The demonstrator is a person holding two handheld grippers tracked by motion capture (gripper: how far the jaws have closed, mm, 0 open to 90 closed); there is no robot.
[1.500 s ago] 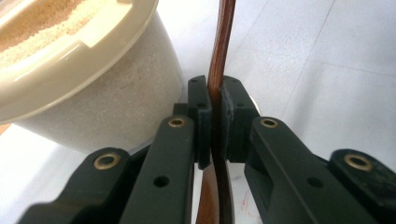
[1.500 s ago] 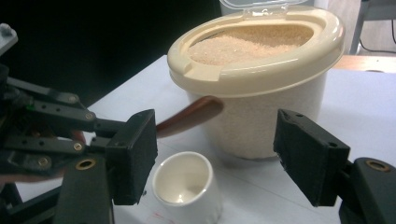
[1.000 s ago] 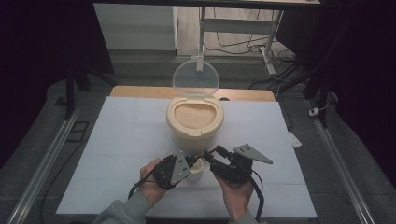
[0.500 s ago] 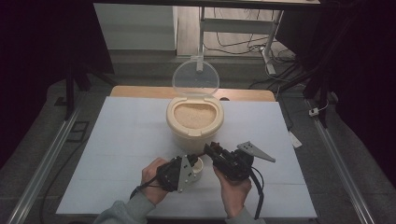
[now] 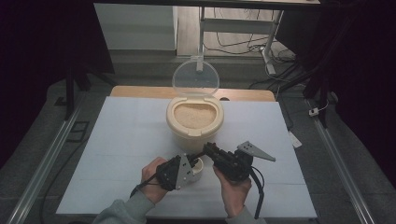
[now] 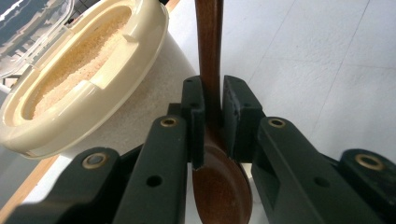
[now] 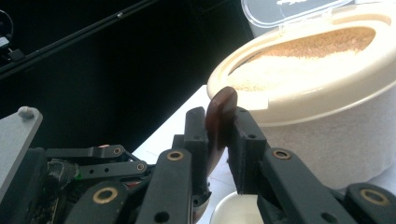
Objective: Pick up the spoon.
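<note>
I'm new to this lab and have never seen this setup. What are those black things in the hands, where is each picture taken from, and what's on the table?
No robot here: a person holds hand-operated tongs, the left tongs and the right tongs. One picture comes from a fixed camera above the table. The other two come from cameras riding on each set of tongs, looking along their black jaws. On the white table stands a cream container of pale grain, its clear lid flipped up. A small white cup sits below the tongs. Both tongs are shut on a brown wooden spoon: the left near its bowl, the right near its handle end.
</note>
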